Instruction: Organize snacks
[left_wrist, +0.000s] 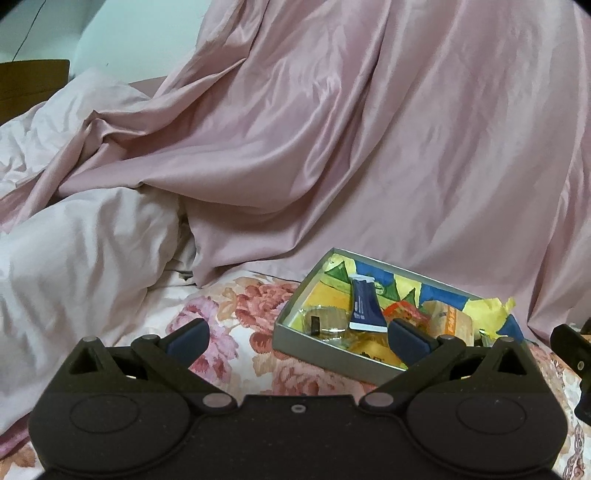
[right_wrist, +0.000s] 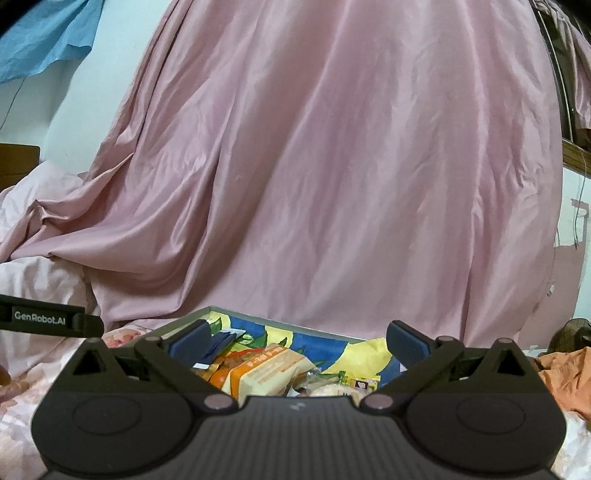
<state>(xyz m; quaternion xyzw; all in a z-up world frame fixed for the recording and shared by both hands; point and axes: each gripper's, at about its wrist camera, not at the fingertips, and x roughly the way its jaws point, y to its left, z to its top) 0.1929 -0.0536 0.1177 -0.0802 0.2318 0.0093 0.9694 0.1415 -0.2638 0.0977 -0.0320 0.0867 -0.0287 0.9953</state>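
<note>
You are at the approach stage, judging by the scene: neither tool has taken a snack yet. Your left gripper (left_wrist: 297, 339) is spread wide and holds nothing. It sits low over a floral bedcover (left_wrist: 236, 310), pointing forward and roughly level. The snack box (left_wrist: 332, 352), a shallow grey tray with a bright patterned lining, lies ahead and to the right of this gripper, its near wall just beyond the right finger. Inside, a dark blue tube (left_wrist: 364, 304) leans upright against the other packets, and an orange wrapper (left_wrist: 404, 314) lies just to its right.

Your right gripper (right_wrist: 297, 338) is also spread wide and empty. It hovers at the box's near edge, aimed level, with the contents directly ahead between the fingers. A pale orange-banded packet (right_wrist: 266, 369) lies closest, partly hidden by the gripper body. A small yellow packet (right_wrist: 360, 384) sits ahead and to the right.

A large pink sheet (right_wrist: 332, 166) fills the background beyond both grippers.

The next move probably calls for tipping the right gripper downward, since it now looks over the snacks rather than at them, then closing on one packet alone. The crowded, overlapping wrappers may make a clean single pick awkward.
</note>
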